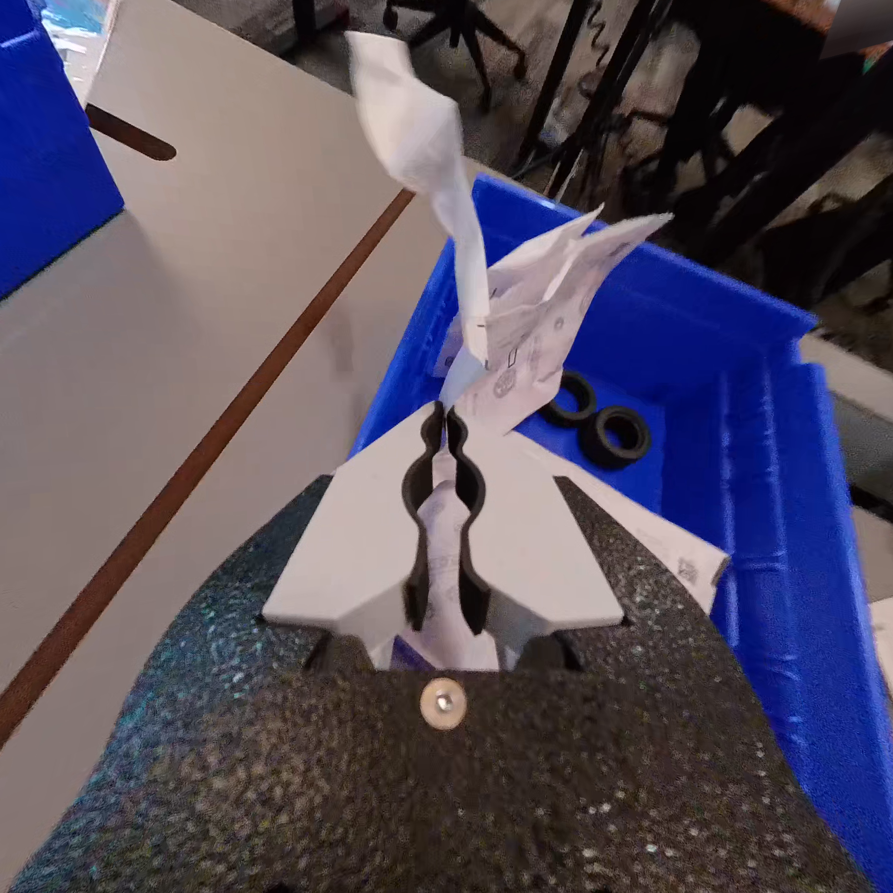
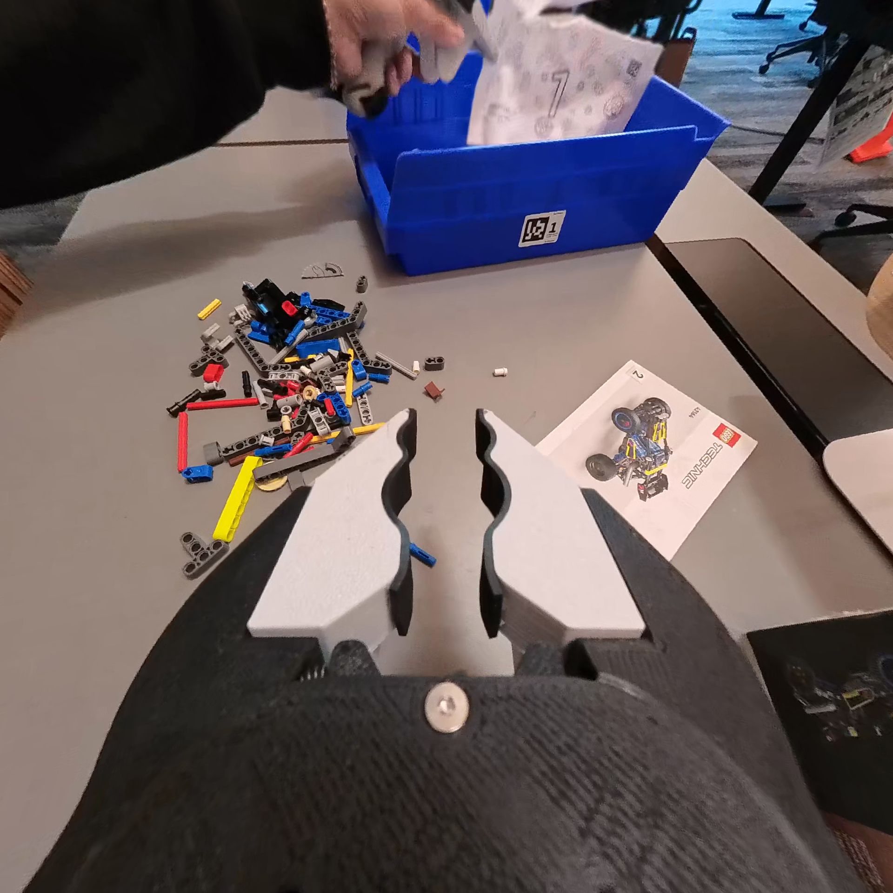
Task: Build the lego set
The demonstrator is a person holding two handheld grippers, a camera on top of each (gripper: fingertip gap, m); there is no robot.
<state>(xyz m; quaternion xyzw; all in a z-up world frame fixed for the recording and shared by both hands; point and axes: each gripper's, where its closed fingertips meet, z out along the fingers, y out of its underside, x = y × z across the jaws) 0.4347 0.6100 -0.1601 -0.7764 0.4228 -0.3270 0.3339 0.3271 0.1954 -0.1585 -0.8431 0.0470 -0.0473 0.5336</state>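
My left gripper (image 1: 444,410) is shut on a crumpled white paper bag (image 1: 522,333) and holds it over the blue bin (image 1: 754,386). Two black tyres (image 1: 594,415) lie on the bin's floor. In the right wrist view the same bag (image 2: 555,82) hangs over the bin (image 2: 507,203), held by the left gripper (image 2: 464,29) in a hand. My right gripper (image 2: 445,415) is open and empty, low over the grey table (image 2: 531,328). A pile of loose lego pieces (image 2: 285,381) lies to its left. The instruction booklet (image 2: 647,454) lies to its right.
A small white piece (image 2: 500,371) and a brown piece (image 2: 434,389) lie apart from the pile. A blue pin (image 2: 423,554) lies between my right fingers. A dark box (image 2: 831,715) sits at the lower right. Another blue bin (image 1: 43,145) stands at far left. The left gripper is farther from the blue pin (image 2: 423,554), some 45 cm, than the right, some 10 cm.
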